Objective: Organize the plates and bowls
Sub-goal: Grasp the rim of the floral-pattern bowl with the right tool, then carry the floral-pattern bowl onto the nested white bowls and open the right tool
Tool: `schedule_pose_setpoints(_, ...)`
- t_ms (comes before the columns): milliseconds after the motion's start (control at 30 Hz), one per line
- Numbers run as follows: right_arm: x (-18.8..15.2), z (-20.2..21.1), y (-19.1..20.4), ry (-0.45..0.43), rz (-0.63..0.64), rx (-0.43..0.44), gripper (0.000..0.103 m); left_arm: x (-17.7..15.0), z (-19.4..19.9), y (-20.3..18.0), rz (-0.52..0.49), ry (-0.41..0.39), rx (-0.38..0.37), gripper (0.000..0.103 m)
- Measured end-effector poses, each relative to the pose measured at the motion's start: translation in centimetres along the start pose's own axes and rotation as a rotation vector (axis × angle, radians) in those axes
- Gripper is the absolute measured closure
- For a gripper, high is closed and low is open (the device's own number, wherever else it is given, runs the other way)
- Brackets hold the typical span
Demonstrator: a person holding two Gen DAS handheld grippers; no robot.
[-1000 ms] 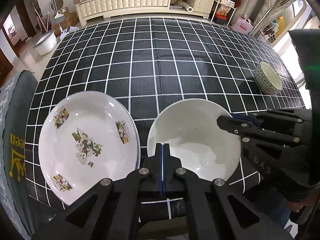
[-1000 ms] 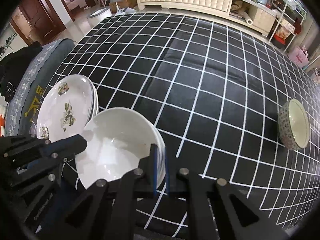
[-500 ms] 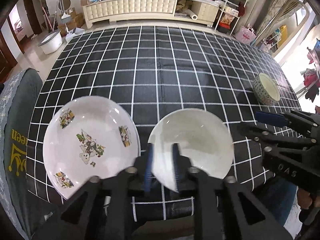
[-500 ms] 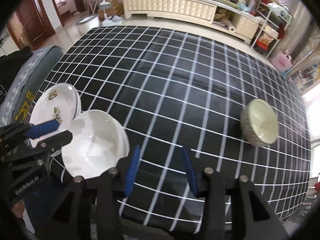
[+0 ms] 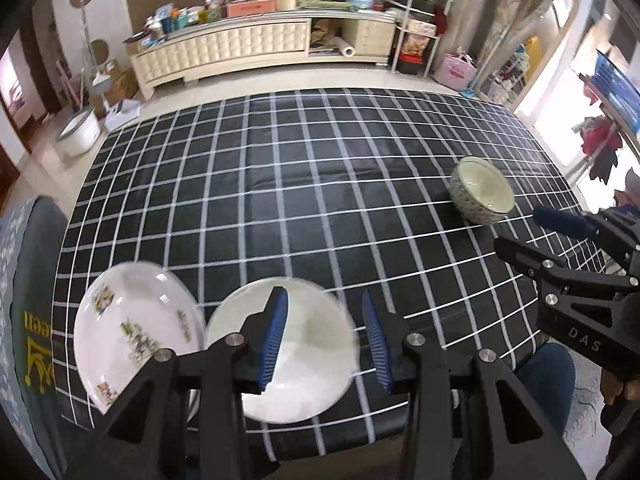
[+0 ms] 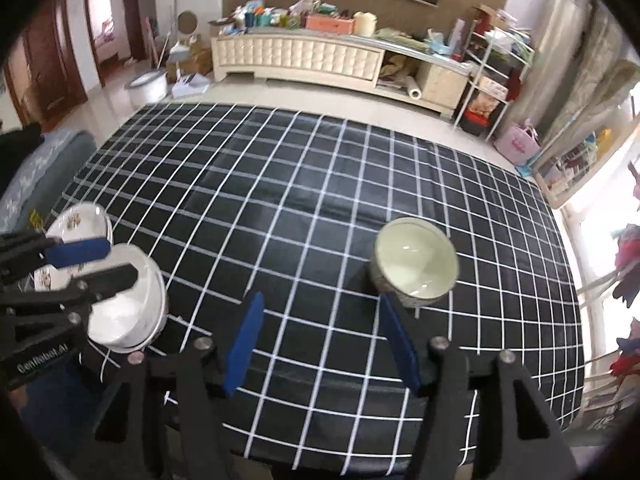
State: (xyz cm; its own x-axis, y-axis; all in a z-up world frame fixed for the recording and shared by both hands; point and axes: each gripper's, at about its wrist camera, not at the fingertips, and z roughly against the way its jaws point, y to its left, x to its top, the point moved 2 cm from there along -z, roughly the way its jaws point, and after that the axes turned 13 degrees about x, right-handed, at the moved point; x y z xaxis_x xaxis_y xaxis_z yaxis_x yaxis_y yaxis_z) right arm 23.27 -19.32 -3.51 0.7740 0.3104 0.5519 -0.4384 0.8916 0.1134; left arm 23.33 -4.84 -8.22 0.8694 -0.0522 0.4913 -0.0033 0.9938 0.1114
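Note:
A white bowl (image 5: 304, 356) sits near the table's front edge, beside a white plate (image 5: 132, 328) with cartoon prints at its left. My left gripper (image 5: 322, 316) is open and empty, raised above the white bowl. A patterned bowl (image 5: 482, 192) with a pale green inside stands at the right of the table. My right gripper (image 6: 320, 324) is open and empty, hovering over the front of the table just left of the patterned bowl (image 6: 414, 266). The white bowl (image 6: 128, 312) and the plate (image 6: 80, 220) show at the left of the right wrist view.
The table has a black cloth with a white grid (image 5: 320, 200). A grey chair back (image 5: 28, 280) stands at the table's left edge. A cream sideboard (image 6: 304, 60) and shelves stand across the floor beyond the table.
Both grippers let go of the white bowl, opened wide and rose back from it. The right gripper swung right toward the patterned bowl.

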Motion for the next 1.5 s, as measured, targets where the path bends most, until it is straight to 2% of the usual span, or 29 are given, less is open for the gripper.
schedule_pose_setpoints(167, -0.1, 0.9, -4.1, -0.026, -0.101, 0.078, 0.037, 1.6, 0.1, -3.3, -0.029, -0.007, -0.018, 0.067)
schedule_pose_setpoints(267, -0.2, 1.4, -6.2, -0.036, -0.127, 0.072, 0.037, 2.8, 0.1, -5.3, -0.037, -0.014, -0.036, 0.067)
schedule_pose_setpoints(333, -0.3, 1.4, -7.3, -0.031, -0.148, 0.060, 0.036, 3.6, -0.1, -6.6, -0.040, -0.018, -0.041, 0.063)
schedule_pose_setpoints(467, -0.4, 1.4, -9.8, -0.032, -0.176, 0.039, 0.027, 5.0, -0.7, -9.3, -0.056, -0.017, -0.056, 0.061)
schedule_pose_setpoints(567, -0.3, 0.5, -11.9, -0.010, -0.202, 0.043, 0.027, 6.0, -1.4, -11.7, -0.085, -0.019, -0.069, 0.053)
schedule_pose_setpoints(733, -0.2, -1.2, -15.3, 0.019, -0.259, 0.074, 0.027, 7.8, -3.0, -15.0, -0.133, -0.011, -0.068, 0.047)
schedule_pose_setpoints(1033, 0.0, -4.9, -18.2, 0.077, -0.316, 0.100, 0.027, 10.2, -8.4, -18.1, -0.136, 0.082, -0.062, 0.047)
schedule_pose_setpoints(1167, 0.3, -6.4, -18.4, 0.093, -0.303, 0.104, 0.047, 10.6, -10.3, -18.6, -0.132, 0.102, -0.059, 0.047)
schedule_pose_setpoints(1233, 0.4, -7.2, -18.2, 0.111, -0.292, 0.114, 0.059, 10.8, -11.0, -18.8, -0.134, 0.106, -0.049, 0.052)
schedule_pose_setpoints(1267, 0.3, -7.8, -18.1, 0.129, -0.286, 0.112, 0.068, 10.7, -11.4, -18.9, -0.137, 0.114, -0.050, 0.058)
schedule_pose_setpoints(1300, 0.4, -8.1, -18.3, 0.137, -0.285, 0.115, 0.071, 10.7, -11.9, -19.1, -0.139, 0.123, -0.053, 0.066)
schedule_pose_setpoints(1367, 0.3, -8.8, -18.4, 0.148, -0.286, 0.128, 0.075, 10.7, -12.7, -19.5, -0.148, 0.141, -0.044, 0.076)
schedule_pose_setpoints(1500, 0.0, -9.7, -18.6, 0.159, -0.286, 0.154, 0.088, 10.6, -13.6, -19.9, -0.150, 0.159, -0.072, 0.085)
